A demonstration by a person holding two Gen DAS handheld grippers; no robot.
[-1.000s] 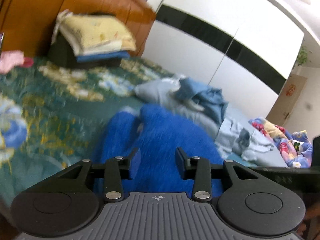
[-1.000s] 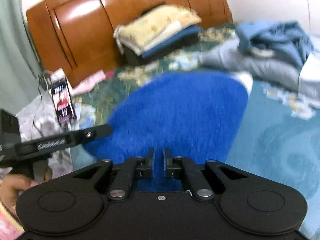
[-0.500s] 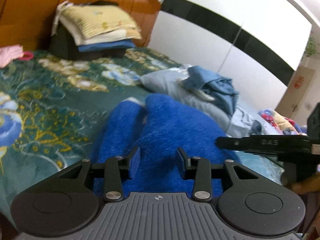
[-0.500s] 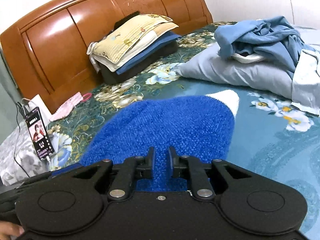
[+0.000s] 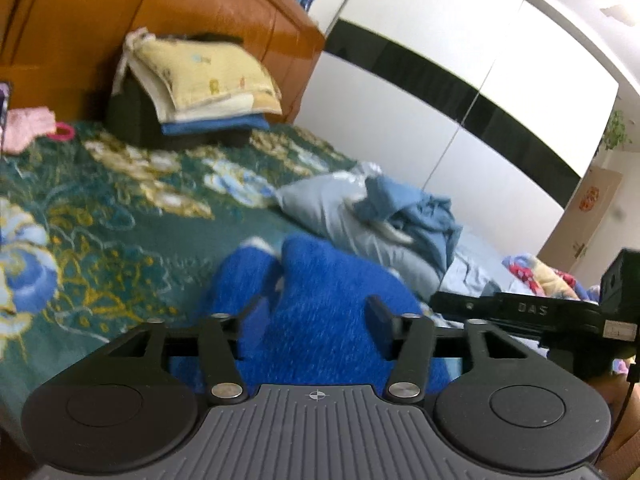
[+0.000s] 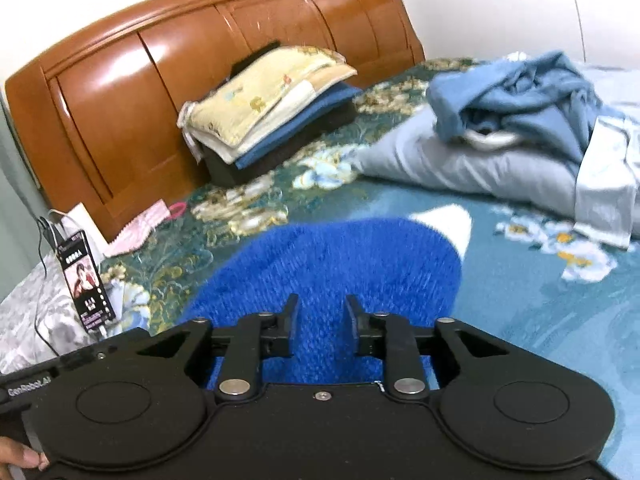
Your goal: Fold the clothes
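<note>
Blue fuzzy garment (image 6: pixel 340 264) lies folded (white corner showing) on bedspread (image 6: pixel 500 300).

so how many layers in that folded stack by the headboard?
4 visible in the folded stack: yellow patterned piece on top, cream layer beneath, blue layer next, dark one at bottom. More may be hidden between.

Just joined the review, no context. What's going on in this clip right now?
A person holding a gripper in each hand is folding clothes on a bed. Both grippers sit over a fuzzy blue garment lying on the floral bedspread. The left gripper and right gripper have just been opening; the blue fabric shows in each gap, but the pads do not press on it. A folded stack rests by the headboard, and a crumpled pile of blue clothes lies further along the bed.
</note>
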